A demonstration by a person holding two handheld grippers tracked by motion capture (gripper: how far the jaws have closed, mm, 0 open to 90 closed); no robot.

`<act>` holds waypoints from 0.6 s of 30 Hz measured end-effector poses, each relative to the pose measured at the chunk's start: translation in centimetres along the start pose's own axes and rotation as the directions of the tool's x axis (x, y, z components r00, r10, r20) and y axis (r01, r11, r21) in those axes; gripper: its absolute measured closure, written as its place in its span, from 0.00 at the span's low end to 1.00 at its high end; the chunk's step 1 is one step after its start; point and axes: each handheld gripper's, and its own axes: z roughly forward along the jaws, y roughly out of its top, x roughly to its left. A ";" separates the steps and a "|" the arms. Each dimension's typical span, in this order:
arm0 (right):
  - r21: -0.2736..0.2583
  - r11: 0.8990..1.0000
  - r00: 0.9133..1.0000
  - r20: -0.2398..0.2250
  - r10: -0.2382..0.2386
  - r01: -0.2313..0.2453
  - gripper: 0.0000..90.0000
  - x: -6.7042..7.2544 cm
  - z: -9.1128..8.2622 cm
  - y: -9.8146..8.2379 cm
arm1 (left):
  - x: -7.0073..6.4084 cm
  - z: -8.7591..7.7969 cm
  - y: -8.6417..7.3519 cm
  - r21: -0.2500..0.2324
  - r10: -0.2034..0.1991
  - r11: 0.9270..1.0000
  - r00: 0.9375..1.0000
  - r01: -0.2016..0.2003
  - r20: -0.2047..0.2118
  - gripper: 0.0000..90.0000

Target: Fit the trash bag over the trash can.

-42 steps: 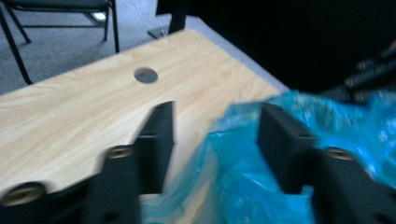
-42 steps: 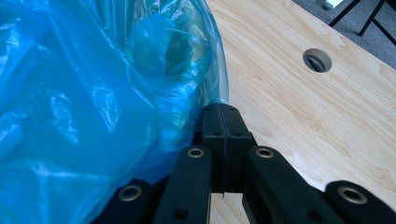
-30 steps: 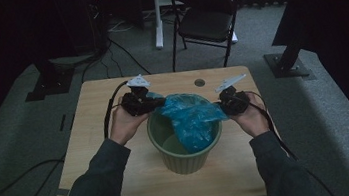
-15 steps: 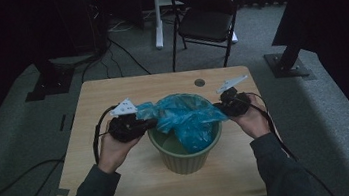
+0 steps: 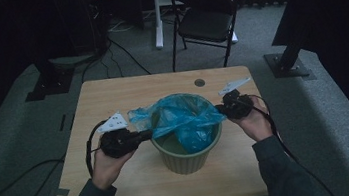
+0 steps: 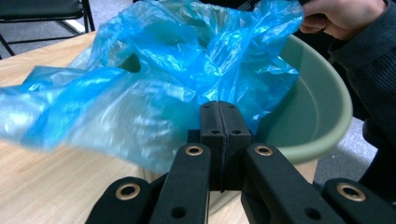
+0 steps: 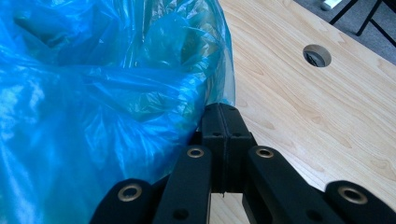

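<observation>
A blue plastic bag (image 5: 182,117) is stretched over a green bin (image 5: 189,151) at the middle of the wooden table (image 5: 112,95). My left gripper (image 5: 147,131) is at the bin's left rim, shut on the bag's left edge (image 6: 154,116). At the right rim my right gripper (image 5: 222,111) is shut on the bag's right edge (image 7: 140,116). The bag spans the bin's mouth between the two grippers, its middle hanging inside the bin (image 6: 322,116).
A cable hole (image 5: 199,82) lies in the tabletop behind the bin. A black folding chair (image 5: 206,21) and a white post stand beyond the table's far edge. Cables run over the carpet at the left.
My left gripper has pulled the bag's left edge out to the left and toward the near side, spreading the bag across the bin. The right gripper has held still.
</observation>
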 end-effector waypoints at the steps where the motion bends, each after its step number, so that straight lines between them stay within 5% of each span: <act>1: 0.000 1.000 1.000 0.000 0.000 0.000 1.00 0.0 -0.1 -0.1 | -0.3 -0.3 -0.4 0.002 -0.004 1.000 1.000 0.004 0.002 1.00; 18: -0.025 1.000 1.000 -0.005 0.013 -0.013 0.94 0.6 -1.8 -1.9 | -1.7 0.0 -2.7 0.018 -0.043 0.999 0.997 0.042 0.071 1.00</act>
